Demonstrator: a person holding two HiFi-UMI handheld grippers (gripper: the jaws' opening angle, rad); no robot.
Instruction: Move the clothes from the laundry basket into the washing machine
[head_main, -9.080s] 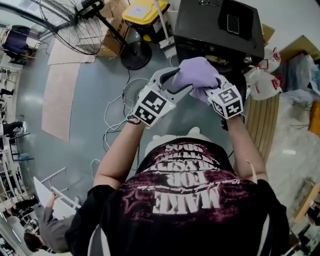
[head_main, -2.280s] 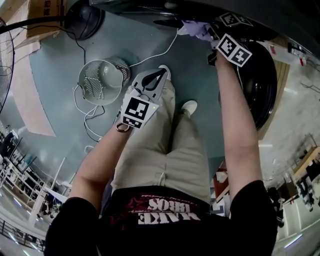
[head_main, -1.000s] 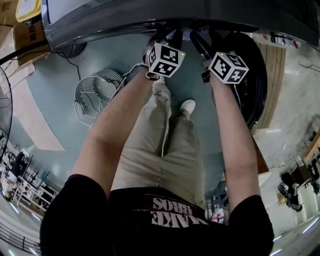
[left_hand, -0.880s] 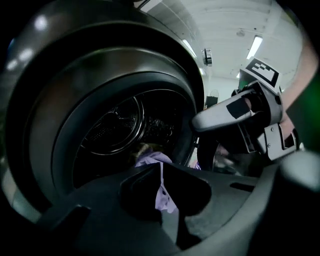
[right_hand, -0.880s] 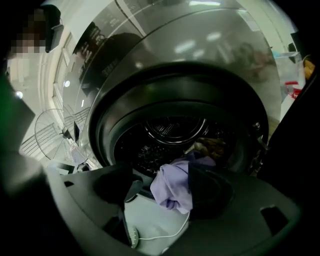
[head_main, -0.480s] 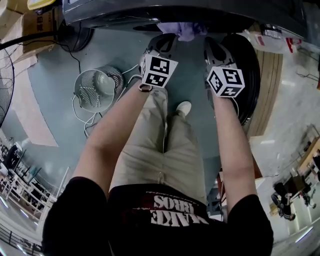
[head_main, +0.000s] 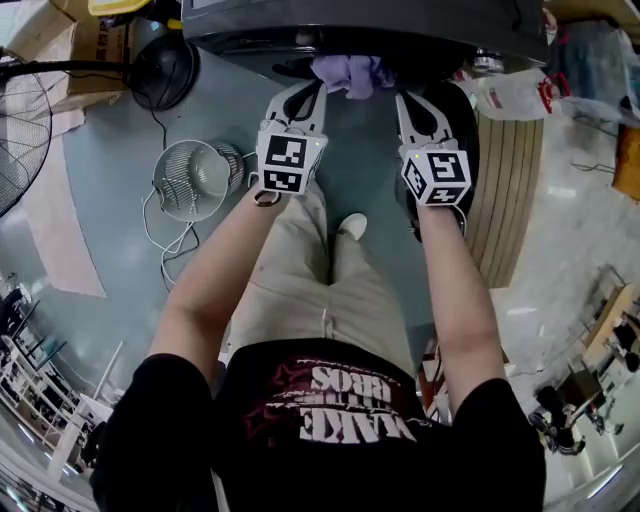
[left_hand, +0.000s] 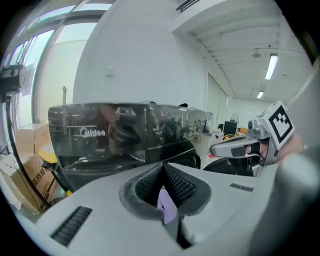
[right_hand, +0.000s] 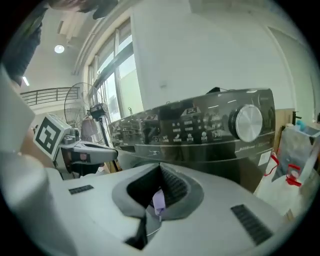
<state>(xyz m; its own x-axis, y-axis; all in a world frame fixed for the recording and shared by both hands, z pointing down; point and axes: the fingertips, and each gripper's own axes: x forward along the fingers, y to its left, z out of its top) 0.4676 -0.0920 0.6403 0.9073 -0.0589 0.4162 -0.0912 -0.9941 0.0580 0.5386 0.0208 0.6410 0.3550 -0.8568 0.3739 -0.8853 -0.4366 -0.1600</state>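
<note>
Garment (head_main: 350, 72) (lilac) pinched between fingers (left_hand: 184, 186) of left gripper (head_main: 313, 88), right gripper (head_main: 404, 100).

Cloth (head_main: 350, 72) seemingly at washer (head_main: 400, 25) front, basket (head_main: 172, 196) left

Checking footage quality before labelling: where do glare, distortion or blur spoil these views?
Head view: strong fisheye bending, otherwise sharp. Left gripper view: the washing machine has a glossy front mirroring the room; corners go black. Right gripper view: windows glare at left; the purple cloth in the right claw looks soft.

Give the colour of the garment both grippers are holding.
Light purple; the garment shows best in the head view.
</note>
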